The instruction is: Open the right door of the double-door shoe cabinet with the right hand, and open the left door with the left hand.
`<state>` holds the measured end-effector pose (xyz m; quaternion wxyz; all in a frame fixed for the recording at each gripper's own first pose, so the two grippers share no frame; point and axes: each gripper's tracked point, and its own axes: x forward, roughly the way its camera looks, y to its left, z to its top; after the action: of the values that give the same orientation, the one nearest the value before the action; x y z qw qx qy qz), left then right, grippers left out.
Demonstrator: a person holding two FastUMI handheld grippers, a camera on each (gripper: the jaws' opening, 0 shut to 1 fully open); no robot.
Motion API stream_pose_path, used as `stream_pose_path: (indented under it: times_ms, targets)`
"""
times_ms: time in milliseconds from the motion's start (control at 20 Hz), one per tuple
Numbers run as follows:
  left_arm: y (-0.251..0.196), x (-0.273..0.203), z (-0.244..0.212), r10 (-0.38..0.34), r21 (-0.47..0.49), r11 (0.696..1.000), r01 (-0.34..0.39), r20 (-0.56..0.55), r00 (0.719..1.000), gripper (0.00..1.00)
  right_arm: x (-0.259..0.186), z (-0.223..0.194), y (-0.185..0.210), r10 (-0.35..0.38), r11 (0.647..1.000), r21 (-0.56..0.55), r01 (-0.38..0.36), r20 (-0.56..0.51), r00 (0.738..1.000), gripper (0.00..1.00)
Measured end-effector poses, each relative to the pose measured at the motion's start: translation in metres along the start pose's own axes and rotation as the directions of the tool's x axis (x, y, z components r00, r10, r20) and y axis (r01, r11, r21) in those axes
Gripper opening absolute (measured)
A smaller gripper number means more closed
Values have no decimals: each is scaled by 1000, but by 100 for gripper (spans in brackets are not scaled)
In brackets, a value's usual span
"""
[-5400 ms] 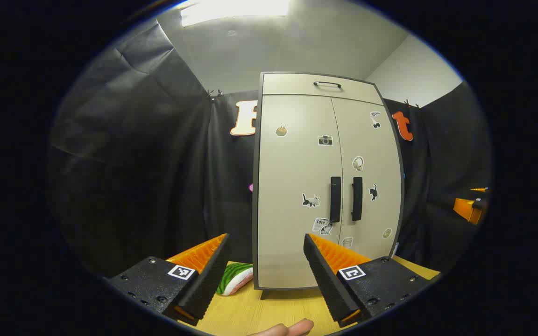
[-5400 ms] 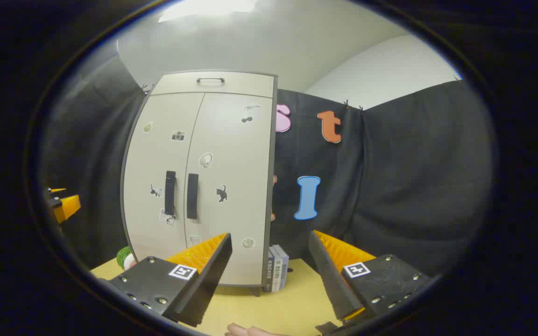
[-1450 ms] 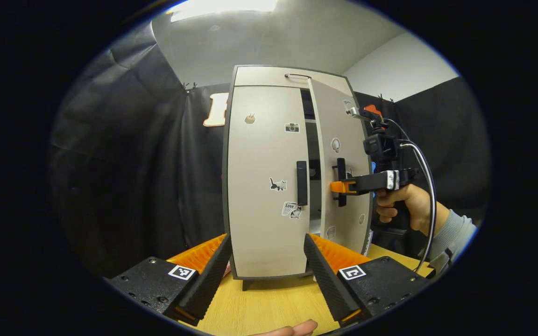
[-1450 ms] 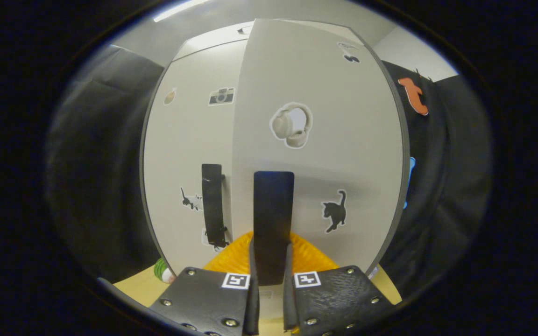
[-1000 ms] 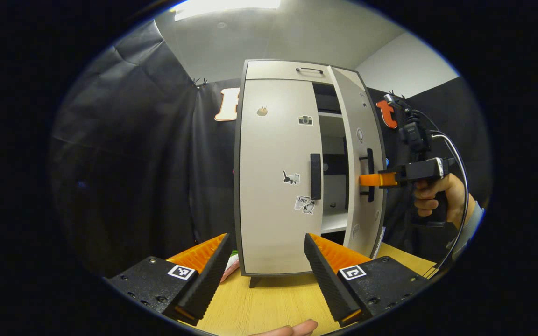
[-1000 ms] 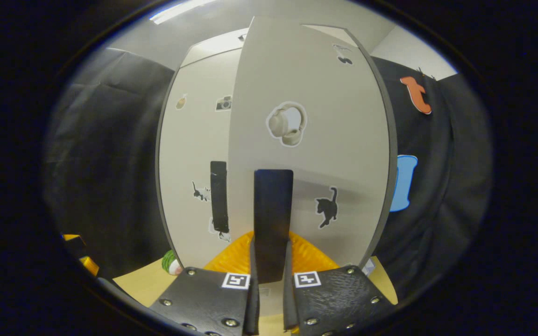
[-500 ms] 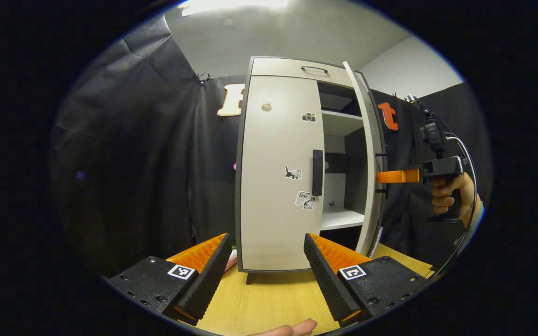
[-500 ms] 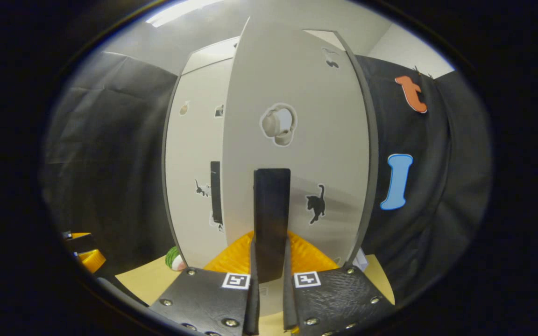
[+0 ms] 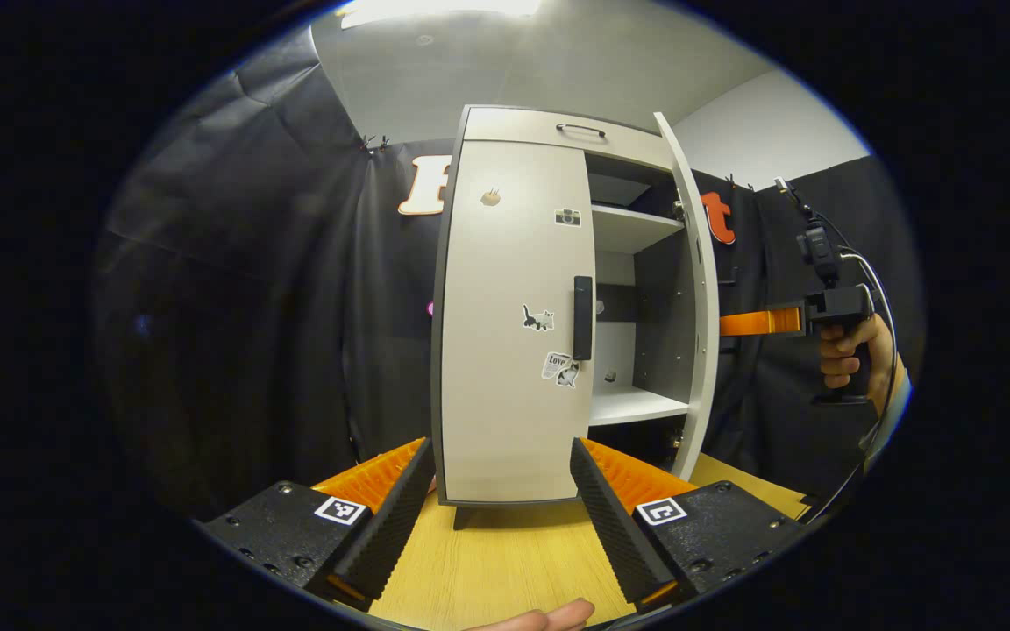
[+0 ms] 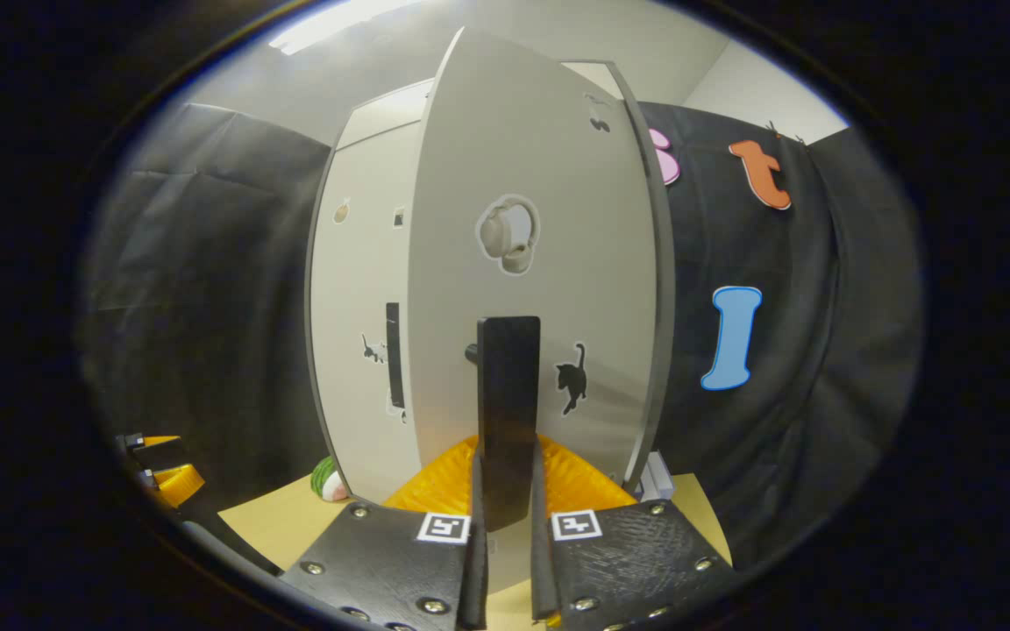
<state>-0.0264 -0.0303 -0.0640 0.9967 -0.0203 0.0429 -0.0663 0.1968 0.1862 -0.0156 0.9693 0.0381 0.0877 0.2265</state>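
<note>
The beige shoe cabinet stands on the wooden table. Its left door is closed, with a black handle at its inner edge. The right door is swung out and appears edge-on, baring two white shelves. My left gripper hangs open in front of the left door, well short of it. In the right gripper view my right gripper is shut on the right door's black handle, the door face rising ahead. That right gripper also appears past the door, held by a hand.
A green and pink watermelon-like object lies on the table by the cabinet's left foot. Books stand beside the cabinet's right side. Black cloth walls close in behind and to both sides. A fingertip shows at the lower edge.
The right gripper has closed on the right door's handle and pulled the door from shut to wide open. The left gripper has stayed open, drifting slightly before the left door.
</note>
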Motion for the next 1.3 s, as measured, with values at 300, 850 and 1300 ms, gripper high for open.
stream_pose_path:
  times_ms: [300, 850, 1300]
  targets:
    - [-13, -13, -1, -40, 12, 999, 40, 6, 999, 96, -11, -4, -11, -41, 998, 49, 42, -23, 999, 19]
    - [-27, -8, -7, -63, 8, 998, 63, -5, 998, 96, -32, -1, -34, -90, 991, 96, 91, -19, 996, 19]
    - [-41, -1, -11, -64, 22, 998, 65, -23, 998, 96, -21, -5, -63, -129, 986, 106, 128, -3, 992, 1]
